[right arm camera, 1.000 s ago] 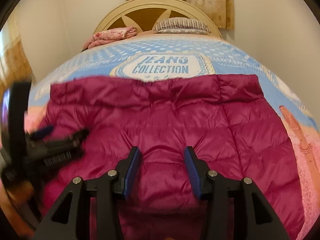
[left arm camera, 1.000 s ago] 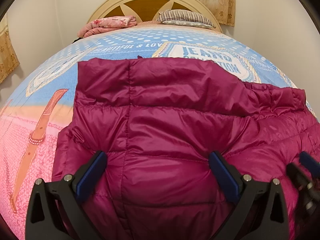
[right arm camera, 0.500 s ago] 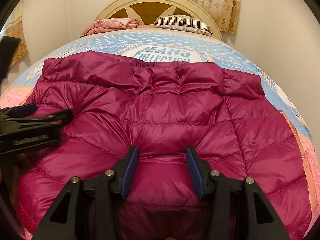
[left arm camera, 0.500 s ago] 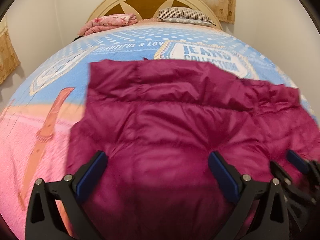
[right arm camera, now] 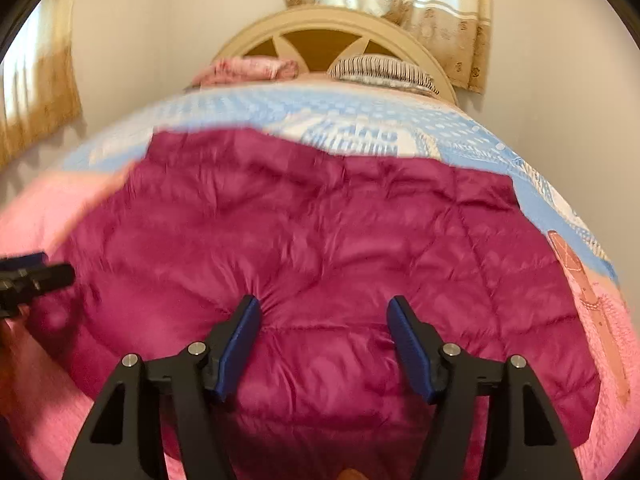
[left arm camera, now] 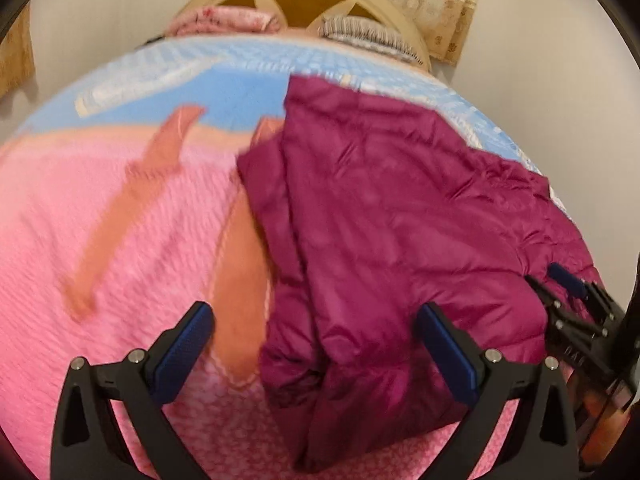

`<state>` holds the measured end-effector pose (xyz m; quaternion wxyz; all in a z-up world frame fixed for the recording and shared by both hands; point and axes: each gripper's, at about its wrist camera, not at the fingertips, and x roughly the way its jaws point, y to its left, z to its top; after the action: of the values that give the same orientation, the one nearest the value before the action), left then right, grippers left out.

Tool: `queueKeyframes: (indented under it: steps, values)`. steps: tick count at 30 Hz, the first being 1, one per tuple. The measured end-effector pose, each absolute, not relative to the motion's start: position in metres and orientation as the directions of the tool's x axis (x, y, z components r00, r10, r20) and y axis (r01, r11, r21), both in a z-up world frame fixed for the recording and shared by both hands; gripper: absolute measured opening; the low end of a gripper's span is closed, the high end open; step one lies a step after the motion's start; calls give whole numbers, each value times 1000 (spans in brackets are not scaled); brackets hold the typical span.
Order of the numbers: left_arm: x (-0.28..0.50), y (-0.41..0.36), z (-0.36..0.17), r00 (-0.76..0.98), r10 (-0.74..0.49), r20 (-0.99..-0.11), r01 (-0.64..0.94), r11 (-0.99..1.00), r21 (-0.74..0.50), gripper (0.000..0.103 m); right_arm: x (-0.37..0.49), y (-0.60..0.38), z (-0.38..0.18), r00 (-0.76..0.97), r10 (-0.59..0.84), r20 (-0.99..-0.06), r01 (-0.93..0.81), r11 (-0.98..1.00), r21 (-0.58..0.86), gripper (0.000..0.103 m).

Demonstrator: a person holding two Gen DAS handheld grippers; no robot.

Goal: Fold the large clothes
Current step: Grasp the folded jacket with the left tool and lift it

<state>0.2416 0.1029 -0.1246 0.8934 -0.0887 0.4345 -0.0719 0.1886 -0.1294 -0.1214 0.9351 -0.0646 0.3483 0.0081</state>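
A magenta quilted puffer jacket [right arm camera: 320, 220] lies spread on the bed. My right gripper [right arm camera: 324, 312] hovers low over its near middle; its jaws are opening, with a puckered bulge of jacket fabric between the blue pads [right arm camera: 240, 336]. My left gripper [left arm camera: 314, 314] stands wide open over the jacket's [left arm camera: 400, 220] left side edge, where a folded layer bunches up; nothing is pinched. Each gripper shows in the other's view: the right gripper [left arm camera: 572, 292] at the far right, the left gripper [right arm camera: 36, 276] at the far left.
The bedspread [left arm camera: 120, 220] is pink near me and blue [right arm camera: 280, 108] farther up. A cream headboard [right arm camera: 332, 28], a striped pillow [right arm camera: 380, 68] and a folded pink cloth [right arm camera: 248, 68] sit at the bed's head. Walls and curtains close in on both sides.
My left gripper has swung left, so the jacket now fills only the right of its view. My right gripper's jaws have spread wider over the bunched fabric.
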Motion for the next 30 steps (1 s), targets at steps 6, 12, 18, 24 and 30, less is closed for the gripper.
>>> queueKeyframes:
  steps: [6,12,18,24,30]
  values:
    - [244,102,-126,635,-328,-699,103,933,-344,86,202,-129,-133,711,-33,-703,-66,991,-114,67]
    - [249,109,-131,603,-497,-624,164,843,-513,29,196,-128,-133,718,-25,-696,-63,993,-101,68]
    - [232,99,-101,650,-532,-543,246,823,-513,15,194,-128,-134,717,-24,-697,-63,993,-99,68]
    - [219,70,-49,663,-587,-465,350,792,-501,13,195,-129,-134,715,-18,-699,-68,993,-95,68]
    - [208,17,-1,684,-576,-448,446,816,-369,13,186,-146,-119,710,71,-700,-107,994,-8,68]
